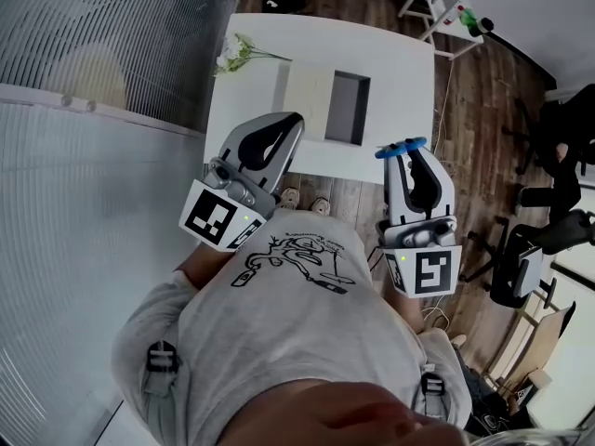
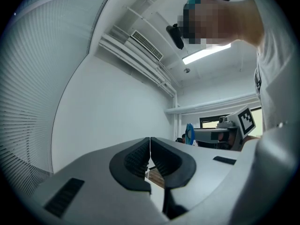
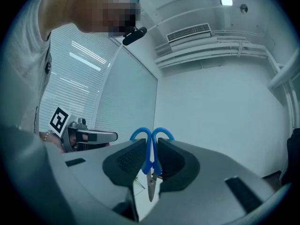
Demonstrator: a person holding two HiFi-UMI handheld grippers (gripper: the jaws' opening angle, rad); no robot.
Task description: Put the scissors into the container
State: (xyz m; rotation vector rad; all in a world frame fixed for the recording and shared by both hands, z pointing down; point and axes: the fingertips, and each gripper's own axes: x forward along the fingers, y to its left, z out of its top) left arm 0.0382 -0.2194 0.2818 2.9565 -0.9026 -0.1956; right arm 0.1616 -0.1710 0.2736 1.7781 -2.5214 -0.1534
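Note:
My right gripper (image 1: 407, 149) is shut on blue-handled scissors (image 1: 400, 146), held up in front of the person's chest by the table's near edge. In the right gripper view the blue handle loops (image 3: 151, 137) stick out past the pads and the steel blades hang down toward the camera between them. The container (image 1: 327, 105), a cream box with a dark open compartment on its right, stands in the middle of the white table (image 1: 400, 72), beyond both grippers. My left gripper (image 1: 294, 121) is shut on nothing, raised just left of the container's near corner; its pads (image 2: 140, 159) touch.
A sprig of white flowers (image 1: 237, 54) lies on the table's far left corner. Dark office chairs (image 1: 558, 156) stand on the wooden floor at the right, a white rack (image 1: 446, 7) behind the table. A blind-covered glass wall (image 1: 93, 63) runs along the left.

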